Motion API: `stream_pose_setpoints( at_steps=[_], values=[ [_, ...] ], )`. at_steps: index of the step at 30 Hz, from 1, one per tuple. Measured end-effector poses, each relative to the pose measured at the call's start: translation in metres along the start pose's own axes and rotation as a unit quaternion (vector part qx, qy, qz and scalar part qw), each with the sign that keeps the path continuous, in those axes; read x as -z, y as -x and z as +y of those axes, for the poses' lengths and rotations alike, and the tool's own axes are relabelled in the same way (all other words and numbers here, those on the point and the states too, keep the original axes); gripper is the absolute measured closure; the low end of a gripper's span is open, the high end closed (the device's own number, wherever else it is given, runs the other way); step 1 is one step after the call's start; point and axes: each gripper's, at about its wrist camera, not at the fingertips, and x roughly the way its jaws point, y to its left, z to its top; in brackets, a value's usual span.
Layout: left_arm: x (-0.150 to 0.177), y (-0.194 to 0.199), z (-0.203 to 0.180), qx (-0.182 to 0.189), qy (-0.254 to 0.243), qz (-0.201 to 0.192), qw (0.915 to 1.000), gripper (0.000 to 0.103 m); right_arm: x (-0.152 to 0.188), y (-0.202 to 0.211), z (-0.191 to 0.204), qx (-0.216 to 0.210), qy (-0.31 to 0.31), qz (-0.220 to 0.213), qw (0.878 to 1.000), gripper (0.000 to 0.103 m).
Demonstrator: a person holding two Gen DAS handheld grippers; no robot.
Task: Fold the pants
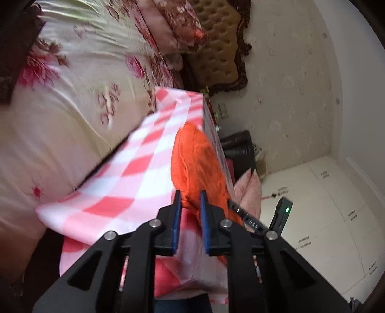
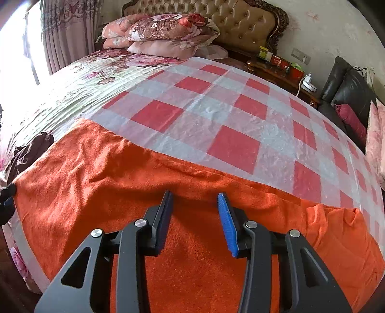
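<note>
Orange fleece pants (image 2: pixel 192 252) lie spread across the near edge of a red-and-white checked sheet (image 2: pixel 216 115) on the bed. My right gripper (image 2: pixel 195 196) is open, its blue pads (image 2: pixel 227 224) resting down on the pants near their far edge, with nothing pinched. In the left wrist view, which is rolled sideways, my left gripper (image 1: pixel 190 201) is shut on a bunched edge of the pants (image 1: pixel 195 163). That gripper (image 2: pixel 7 201) also shows at the left border of the right wrist view, at the pants' left end.
A floral bedspread (image 2: pixel 91 72) covers the bed, with stacked pillows (image 2: pixel 163 33) at a tufted headboard (image 2: pixel 240 21). A dark garment (image 2: pixel 31 149) lies at the left. A nightstand (image 2: pixel 284 69) with small items and a black sofa (image 2: pixel 346 89) stand on the right. Beside the bed is tiled floor (image 1: pixel 324 204).
</note>
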Motion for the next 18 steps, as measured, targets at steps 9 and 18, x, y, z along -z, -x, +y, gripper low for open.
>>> stream_pose_setpoints(
  at_steps=[9, 18],
  values=[
    [0.012, 0.009, 0.042, 0.041, 0.109, -0.013, 0.9931, 0.048, 0.000, -0.002, -0.002, 0.002, -0.014, -0.010, 1.000, 0.053],
    [0.023, -0.011, 0.062, 0.086, 0.176, 0.031, 0.9802, 0.048, 0.001, -0.002, 0.001, 0.021, -0.009, -0.020, 1.000, 0.047]
  ],
)
